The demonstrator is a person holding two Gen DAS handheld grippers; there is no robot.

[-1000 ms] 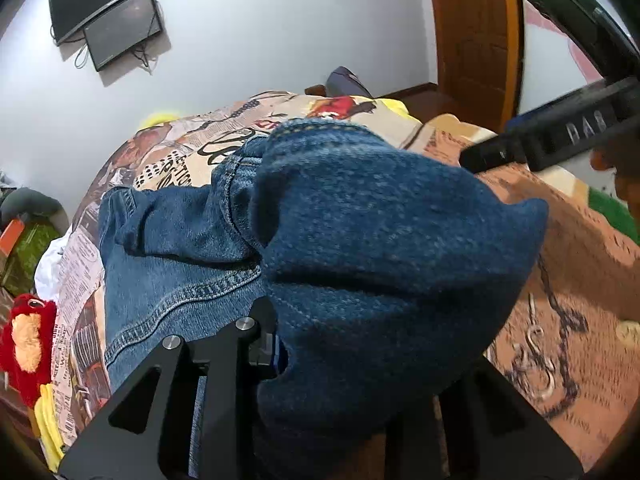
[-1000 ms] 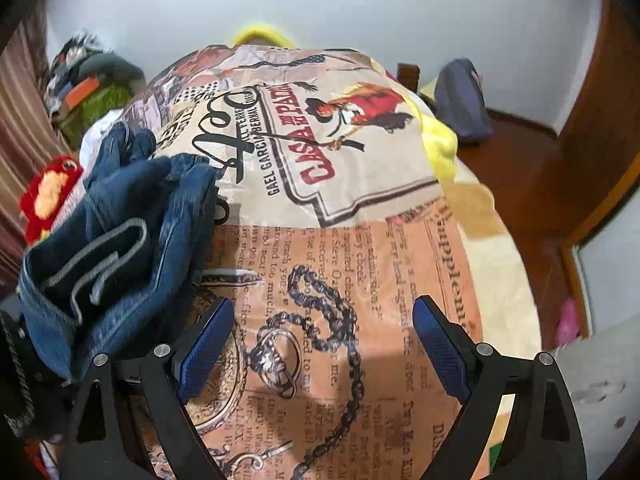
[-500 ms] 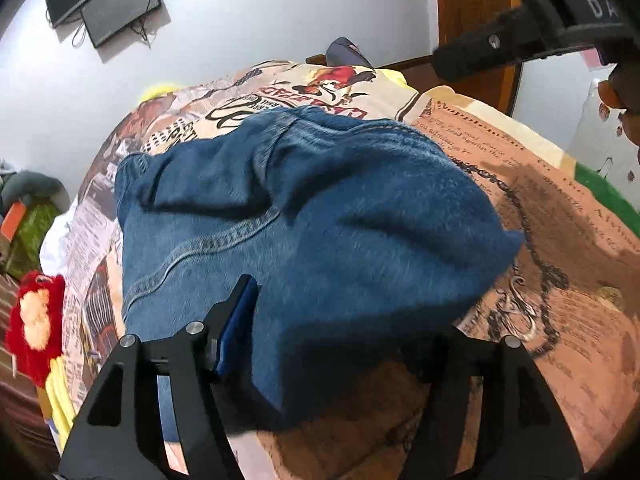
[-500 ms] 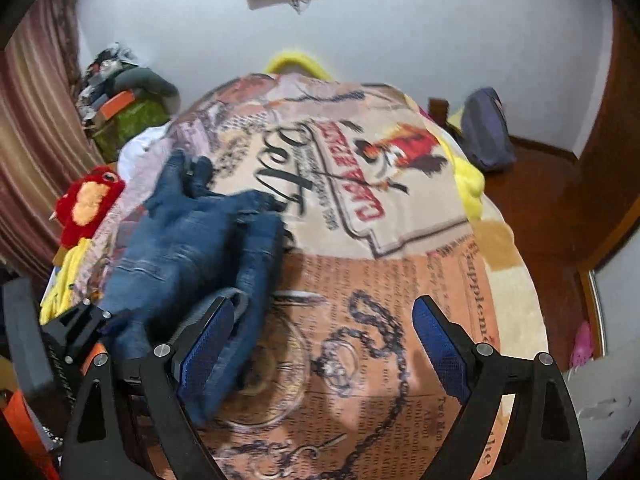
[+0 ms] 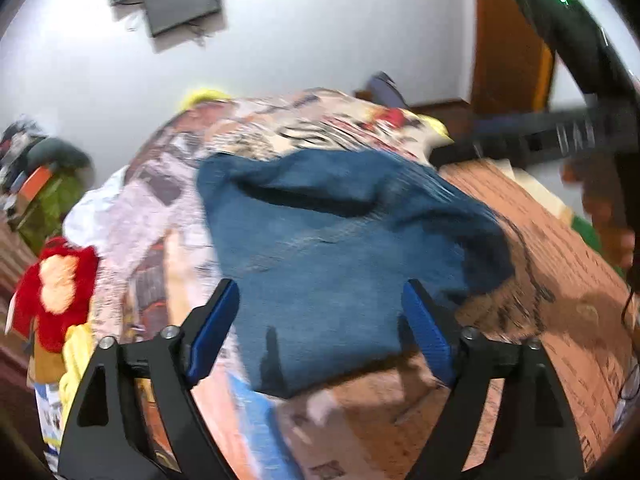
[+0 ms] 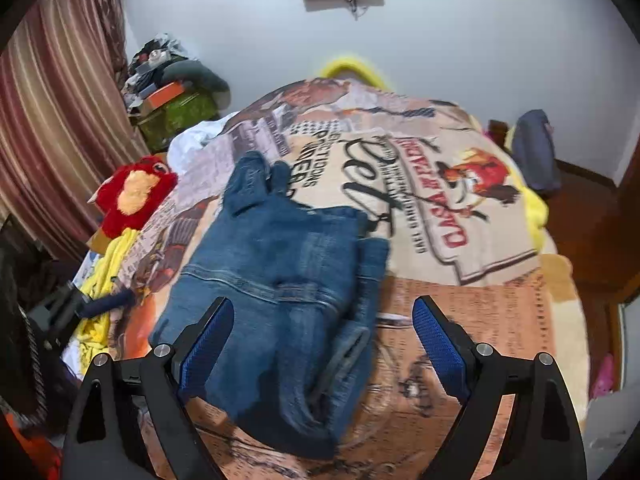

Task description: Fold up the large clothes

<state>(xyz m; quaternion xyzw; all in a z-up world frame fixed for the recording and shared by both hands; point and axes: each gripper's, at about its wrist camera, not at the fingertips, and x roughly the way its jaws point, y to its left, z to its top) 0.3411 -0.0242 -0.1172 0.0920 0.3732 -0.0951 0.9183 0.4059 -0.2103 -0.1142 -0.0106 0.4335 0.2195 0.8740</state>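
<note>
A pair of blue jeans lies folded in a thick bundle on the printed bedspread. My left gripper hovers just above the bundle's near edge. Its jaws are opening, and the denim below them is touched by neither pad. In the right wrist view the jeans stretch from the near centre toward the far left, waistband seam showing. My right gripper hangs open above the near end, with nothing held. The right gripper's body crosses the upper right of the left wrist view, which is motion-blurred.
A red plush toy and yellow cloth lie at the bed's left edge. A cluttered pile and striped curtain stand far left. A dark bag sits on the floor at right. The bedspread runs bare to the right of the jeans.
My left gripper let go of the raised denim fold, spread its jaws and drew back upward. The jeans dropped flat onto the bed. My right gripper also pulled back and rose, still open.
</note>
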